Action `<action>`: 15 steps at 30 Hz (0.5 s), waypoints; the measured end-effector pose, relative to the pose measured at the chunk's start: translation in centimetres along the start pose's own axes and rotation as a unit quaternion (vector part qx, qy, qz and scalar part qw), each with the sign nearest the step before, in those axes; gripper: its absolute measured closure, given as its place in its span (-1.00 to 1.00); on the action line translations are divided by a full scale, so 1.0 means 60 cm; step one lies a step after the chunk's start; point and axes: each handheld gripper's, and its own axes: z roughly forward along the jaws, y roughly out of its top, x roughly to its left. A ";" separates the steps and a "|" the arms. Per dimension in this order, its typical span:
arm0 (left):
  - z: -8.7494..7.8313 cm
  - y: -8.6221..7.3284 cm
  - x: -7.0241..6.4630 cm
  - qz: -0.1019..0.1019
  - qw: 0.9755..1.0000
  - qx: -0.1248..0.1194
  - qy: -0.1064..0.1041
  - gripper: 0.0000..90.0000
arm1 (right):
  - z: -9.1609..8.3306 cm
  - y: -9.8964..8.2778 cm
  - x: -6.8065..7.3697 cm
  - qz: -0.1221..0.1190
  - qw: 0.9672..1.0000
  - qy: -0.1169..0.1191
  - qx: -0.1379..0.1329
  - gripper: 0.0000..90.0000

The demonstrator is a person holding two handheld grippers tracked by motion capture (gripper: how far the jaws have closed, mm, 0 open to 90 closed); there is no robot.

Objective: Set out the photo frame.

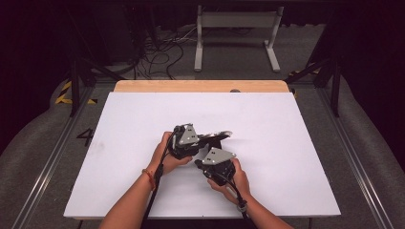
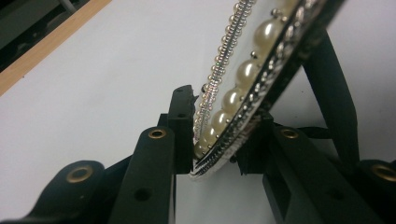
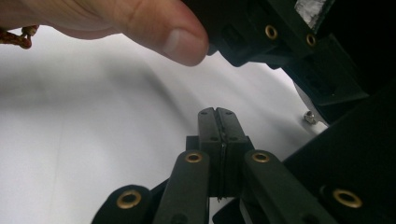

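Note:
A curved band set with pearls and small silver beads [image 2: 243, 74] stands on edge between the jaws of my left gripper [image 2: 219, 135], whose pads press on its lower end. From above, the band [image 1: 217, 136] sticks out to the right of the left gripper [image 1: 203, 138] near the middle of the table. My right gripper [image 1: 197, 163] sits just in front and to the right of it, pointing toward the left hand. Its jaws [image 3: 218, 114] are shut, pad against pad, with nothing seen between them. The left hand's thumb [image 3: 168, 32] hangs close above them.
The white table sheet [image 1: 286, 157] spreads wide on all sides of the hands, with a wooden strip [image 1: 200, 86] along the far edge. Behind the table stand a white frame [image 1: 236, 28] and loose cables [image 1: 157, 57] on the floor.

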 end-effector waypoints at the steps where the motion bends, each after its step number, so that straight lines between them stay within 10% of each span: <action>1: 0.000 0.000 -0.001 0.001 1.000 0.001 0.000 0.64 | 0.001 -0.002 0.001 -0.002 1.000 -0.009 0.005 1.00; 15: -0.010 0.005 -0.014 0.002 1.000 0.019 0.013 0.69 | -0.017 -0.020 -0.013 0.011 1.000 -0.017 0.008 1.00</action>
